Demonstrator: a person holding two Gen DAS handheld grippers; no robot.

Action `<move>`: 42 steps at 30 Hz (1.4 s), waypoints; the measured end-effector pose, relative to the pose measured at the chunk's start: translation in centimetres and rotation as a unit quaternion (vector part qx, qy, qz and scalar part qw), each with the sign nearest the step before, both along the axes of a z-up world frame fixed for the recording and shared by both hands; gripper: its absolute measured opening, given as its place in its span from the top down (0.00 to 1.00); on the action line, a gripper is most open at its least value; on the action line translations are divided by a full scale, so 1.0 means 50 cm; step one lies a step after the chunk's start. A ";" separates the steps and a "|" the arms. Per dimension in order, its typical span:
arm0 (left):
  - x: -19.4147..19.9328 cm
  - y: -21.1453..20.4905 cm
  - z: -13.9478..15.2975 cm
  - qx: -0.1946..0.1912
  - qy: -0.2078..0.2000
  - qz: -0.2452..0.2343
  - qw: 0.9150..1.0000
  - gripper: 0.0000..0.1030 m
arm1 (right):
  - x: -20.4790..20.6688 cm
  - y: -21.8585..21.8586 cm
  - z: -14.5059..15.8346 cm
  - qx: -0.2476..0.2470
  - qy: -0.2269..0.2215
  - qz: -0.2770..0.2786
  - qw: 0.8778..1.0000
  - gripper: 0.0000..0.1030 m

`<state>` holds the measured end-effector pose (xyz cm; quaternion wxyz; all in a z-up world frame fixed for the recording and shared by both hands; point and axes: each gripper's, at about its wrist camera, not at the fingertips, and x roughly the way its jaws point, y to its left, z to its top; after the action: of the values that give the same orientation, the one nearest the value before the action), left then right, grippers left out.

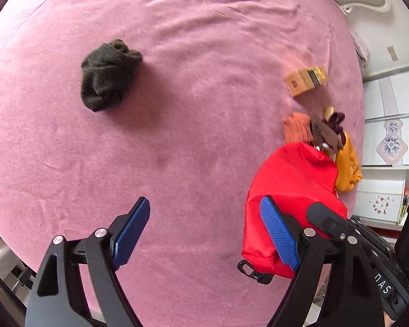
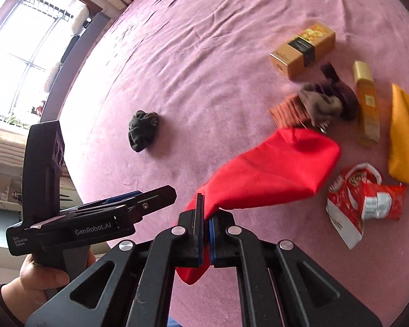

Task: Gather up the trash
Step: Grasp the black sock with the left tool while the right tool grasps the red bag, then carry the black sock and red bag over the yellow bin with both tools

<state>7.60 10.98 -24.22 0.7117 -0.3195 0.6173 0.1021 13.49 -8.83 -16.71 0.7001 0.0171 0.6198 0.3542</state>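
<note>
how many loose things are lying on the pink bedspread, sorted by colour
Red: 2, the red fabric bag and crumpled red foil snack wrapper
Gold or yellow: 3, the gold cardboard box, slim gold tube, yellow cloth pouch
Dark or brown: 2, the dark balled sock, brown sock pile
Total: 7

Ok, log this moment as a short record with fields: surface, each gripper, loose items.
surface: pink bedspread
left gripper: open, holding nothing, above the bedspread
right gripper: shut on red bag, pinching its edge
dark sock ball: alone, apart from the other items
near the bag: gold box, crumpled socks, gold bottle, yellow pouch, red snack wrapper
</note>
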 end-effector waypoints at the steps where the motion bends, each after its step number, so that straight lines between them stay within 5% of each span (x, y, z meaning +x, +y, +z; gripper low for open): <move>1: 0.002 0.015 0.003 0.002 -0.001 0.011 1.000 0.20 | 0.007 0.021 0.002 0.002 -0.003 0.005 1.000 0.97; 8: 0.037 0.145 -0.017 0.023 0.003 0.062 0.998 0.19 | 0.054 0.111 -0.006 0.006 0.001 0.012 1.000 0.97; 21: 0.113 0.219 -0.112 0.052 0.046 0.029 0.997 0.20 | 0.075 0.144 -0.038 -0.007 0.027 -0.005 1.000 0.97; 26: 0.142 0.205 -0.125 0.102 0.075 -0.010 0.992 0.42 | 0.083 0.146 -0.041 -0.009 0.032 -0.012 0.999 0.97; 28: 0.152 0.192 -0.121 0.097 0.071 -0.026 0.992 0.59 | 0.084 0.145 -0.041 -0.009 0.032 -0.014 0.999 0.97; 30: 0.157 0.182 -0.114 0.104 0.072 -0.033 0.991 0.63 | 0.084 0.141 -0.039 -0.010 0.034 -0.014 0.999 0.97; 36: 0.138 0.177 -0.078 0.014 0.030 -0.006 0.999 0.69 | 0.073 0.117 -0.013 -0.003 0.028 -0.021 0.999 0.97; 42: 0.106 0.130 -0.017 -0.022 0.007 -0.016 1.000 0.69 | 0.045 0.072 0.033 0.009 0.015 -0.027 0.999 0.97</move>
<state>12.90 17.46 -25.07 0.7018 -0.3239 0.6296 0.0793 15.76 -5.25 -15.05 0.6998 0.0452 0.6263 0.3405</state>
